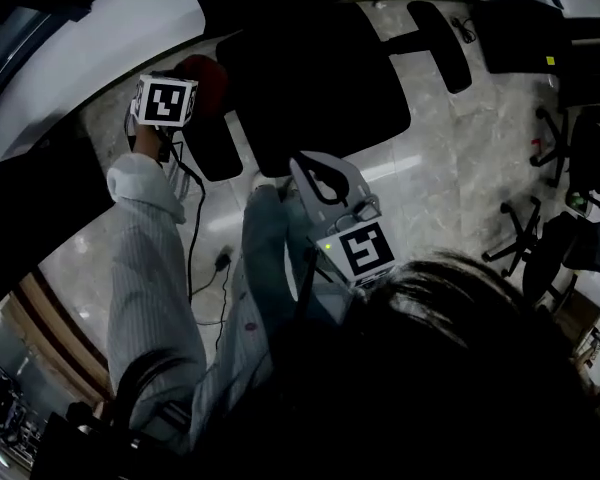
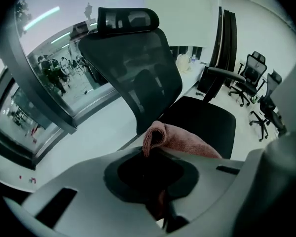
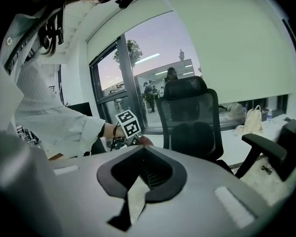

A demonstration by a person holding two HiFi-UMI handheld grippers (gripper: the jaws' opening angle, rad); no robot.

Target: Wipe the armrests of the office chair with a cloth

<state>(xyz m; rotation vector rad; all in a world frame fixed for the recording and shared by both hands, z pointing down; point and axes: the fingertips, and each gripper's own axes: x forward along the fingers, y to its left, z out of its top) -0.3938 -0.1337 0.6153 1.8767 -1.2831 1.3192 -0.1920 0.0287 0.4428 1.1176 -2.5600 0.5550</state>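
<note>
Pale tiled office floor surrounds a black office chair (image 1: 320,78). The left gripper (image 1: 193,85) clamps a pink cloth (image 2: 180,137) between its jaws, just beside one armrest (image 1: 212,148). The right gripper (image 1: 312,170) hovers by the seat, jaws nearly together, holding nothing.

From my head, the camera looks steeply down past my sleeves (image 1: 150,268) onto the office chair (image 1: 320,78) and floor (image 1: 450,168). My left gripper (image 1: 188,86) carries its camera close over the seat (image 2: 202,117), facing the mesh backrest (image 2: 133,68), the cloth (image 2: 180,138) in its jaws filling the foreground. My right gripper (image 1: 315,178) films roughly level from farther back, sharing that chair and the left gripper's marker cube (image 3: 129,124).
</note>
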